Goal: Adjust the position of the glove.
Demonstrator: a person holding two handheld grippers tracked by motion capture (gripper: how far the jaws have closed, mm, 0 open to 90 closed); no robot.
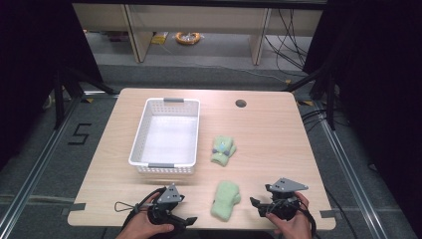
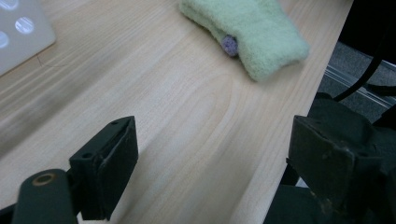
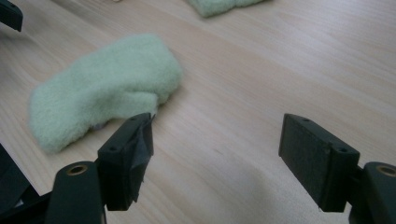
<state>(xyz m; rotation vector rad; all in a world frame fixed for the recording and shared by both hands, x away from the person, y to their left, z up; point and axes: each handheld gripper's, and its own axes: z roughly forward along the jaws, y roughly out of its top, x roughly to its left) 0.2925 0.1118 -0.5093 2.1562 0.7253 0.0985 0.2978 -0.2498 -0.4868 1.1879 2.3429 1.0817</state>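
Two fluffy pale green socks lie on the wooden table (image 1: 278,134). One sock (image 1: 225,199) rests near the front edge between my two grippers; the other sock (image 1: 223,150), with a small face pattern, lies farther back beside the basket. My left gripper (image 1: 186,215) sits at the front edge, left of the near sock, open and holding nothing. In the left gripper view the near sock (image 2: 252,32) lies ahead of the open left gripper (image 2: 215,144). My right gripper (image 1: 256,206) is open just right of that sock. In the right gripper view the near sock (image 3: 102,88) lies beside the left jaw of the right gripper (image 3: 217,135).
A white plastic basket (image 1: 142,129) stands on the left half of the table, with nothing in it. A round cable hole (image 1: 241,103) is at the back right. The front table edge runs just below both hands. Black curtains flank the table.
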